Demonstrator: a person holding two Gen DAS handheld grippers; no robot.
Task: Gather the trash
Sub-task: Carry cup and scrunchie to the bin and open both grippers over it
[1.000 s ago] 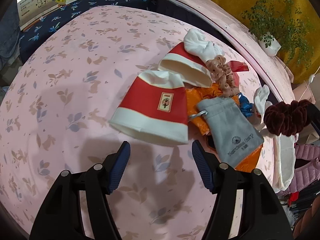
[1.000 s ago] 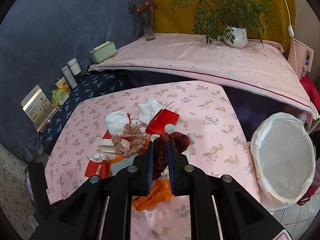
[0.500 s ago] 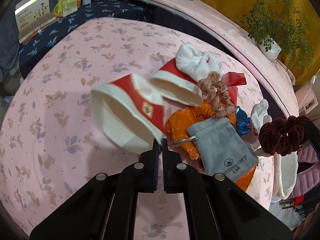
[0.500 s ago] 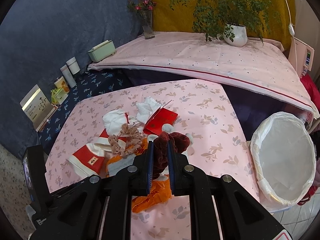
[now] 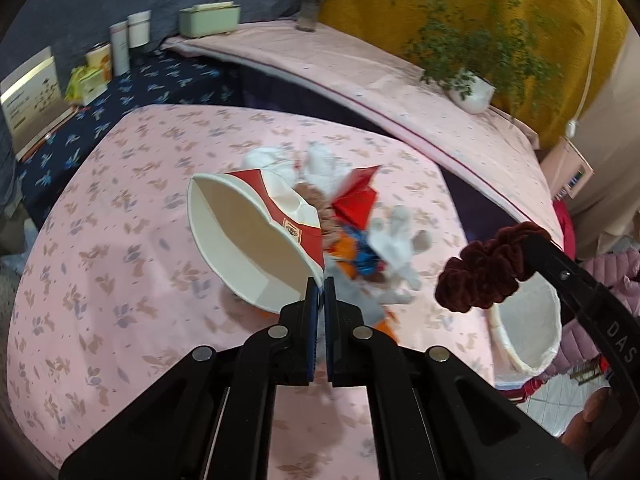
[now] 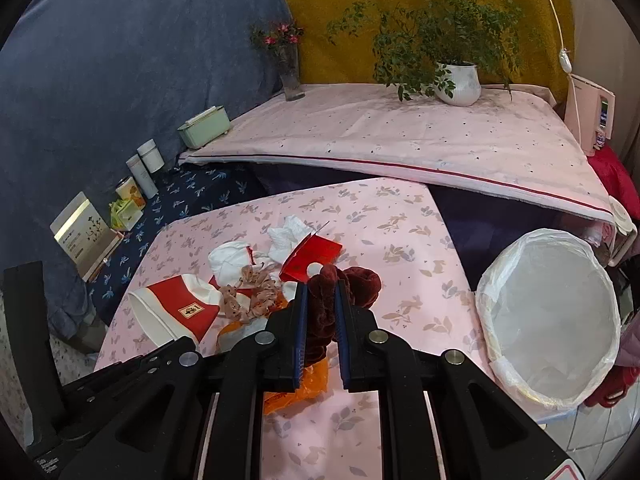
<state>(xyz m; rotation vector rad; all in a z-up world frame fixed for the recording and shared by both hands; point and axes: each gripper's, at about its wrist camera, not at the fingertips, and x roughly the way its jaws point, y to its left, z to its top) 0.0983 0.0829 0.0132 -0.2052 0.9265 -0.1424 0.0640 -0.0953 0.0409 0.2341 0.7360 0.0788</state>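
And here we are: our left gripper (image 5: 319, 284) has its jaws pinched tight on the rim of a red-and-white paper cup (image 5: 256, 240), and the cup is up off the pink floral tablecloth (image 5: 120, 280), tilted with its open mouth facing the camera. In the right wrist view we see that same cup at the near left of the pile, leaning over the table's edge.

Over on our right gripper (image 6: 321, 304), the jaws are clamped on a dark red velvet scrunchie (image 6: 348, 280), which bunches up between the blue pads (image 6: 301, 320) and bulges out past them. From the left view the scrunchie hangs in the air to the right of the pile, in front of the trash bin (image 6: 548, 320).

That bin, lined with a white bag, stands at the right of the table, just beside its edge, mouth open.

Left on the cloth we've got the pile: a beige scrunchie (image 6: 252, 296), crumpled white tissues (image 6: 288, 236), a red envelope (image 6: 316, 256), and an orange wrapper (image 6: 296, 388) peeking out under our right fingers.

Far behind, a potted plant (image 6: 456, 80) and a vase of flowers (image 6: 288, 68) sit on the higher pink-covered surface.
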